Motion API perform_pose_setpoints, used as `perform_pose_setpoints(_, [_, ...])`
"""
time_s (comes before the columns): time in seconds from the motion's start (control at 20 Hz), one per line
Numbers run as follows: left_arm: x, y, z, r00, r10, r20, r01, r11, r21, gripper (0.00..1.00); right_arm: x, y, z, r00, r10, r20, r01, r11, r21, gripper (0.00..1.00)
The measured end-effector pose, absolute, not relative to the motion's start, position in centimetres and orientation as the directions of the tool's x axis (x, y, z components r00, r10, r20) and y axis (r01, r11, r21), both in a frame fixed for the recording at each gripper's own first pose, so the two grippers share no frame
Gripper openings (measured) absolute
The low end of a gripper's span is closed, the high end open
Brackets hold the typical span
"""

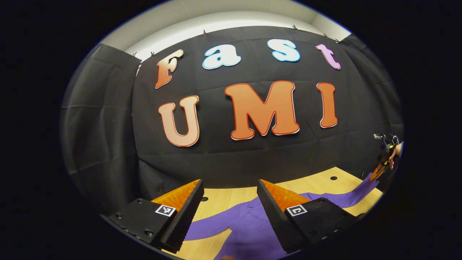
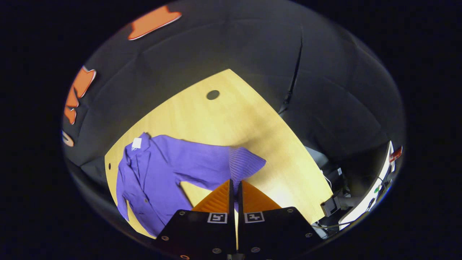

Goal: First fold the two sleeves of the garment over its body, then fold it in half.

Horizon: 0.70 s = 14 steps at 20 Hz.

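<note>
I think I am at the very start of the job. The soft purple knitted garment with long sleeves (image 2: 158, 169) lies on the pale yellow wooden table (image 2: 231, 112), and no sleeve is folded over the body yet. The fold in half is still to do too.

In the right gripper view, my right gripper (image 2: 234, 189) has its jaws pressed together. They meet at the ribbed cuff (image 2: 245, 164) of one sleeve (image 2: 202, 162). I think the cuff edge is pinched between them, but the tips hide the spot, so I cannot be sure. The sleeve runs from the jaws toward ten o'clock, to the body of the garment at about nine o'clock. A small white tag (image 2: 136, 143) sits at the collar, far from the jaws.

In the left gripper view, my left gripper (image 1: 230, 202) has its jaws wide apart and holds nothing. The purple garment lies below and between them, at about six o'clock. That same sleeve stretches toward three o'clock, up to my other gripper and the hand (image 1: 396, 151) that holds it.

Next I would carry that sleeve across the body, then do the other sleeve.
</note>
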<state>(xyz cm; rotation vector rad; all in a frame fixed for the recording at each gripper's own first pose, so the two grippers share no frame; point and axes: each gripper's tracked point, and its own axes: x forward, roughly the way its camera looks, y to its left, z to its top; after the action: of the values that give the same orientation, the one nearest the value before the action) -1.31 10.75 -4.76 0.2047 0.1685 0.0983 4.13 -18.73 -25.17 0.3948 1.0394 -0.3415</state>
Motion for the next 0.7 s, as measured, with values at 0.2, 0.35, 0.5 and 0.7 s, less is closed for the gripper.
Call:
perform_pose_setpoints(0.2, [-1.0,13.9,-5.1,0.979,0.129,-0.157,-0.100,0.978,0.183,0.95,5.8,-12.5,-21.0,0.517,-0.043,-0.855,0.361,0.916,0.172,0.03])
perform_pose_setpoints(0.35, [-0.9,16.5,-6.1,0.973,0.148,-0.178,-0.118,0.979,0.167,0.95,7.0,-7.7,-18.6,0.539,-0.004,-0.842,0.283,0.943,0.176,0.03])
perform_pose_setpoints(0.5, [-1.0,19.2,-6.9,0.965,0.173,-0.195,-0.143,0.977,0.158,0.95,8.4,-3.6,-16.6,0.557,0.032,-0.830,0.214,0.960,0.181,0.02])
perform_pose_setpoints(0.7, [-1.4,23.0,-7.7,0.956,0.211,-0.205,-0.179,0.970,0.163,0.95,10.2,1.9,-15.2,0.560,0.088,-0.824,0.158,0.965,0.210,0.02])
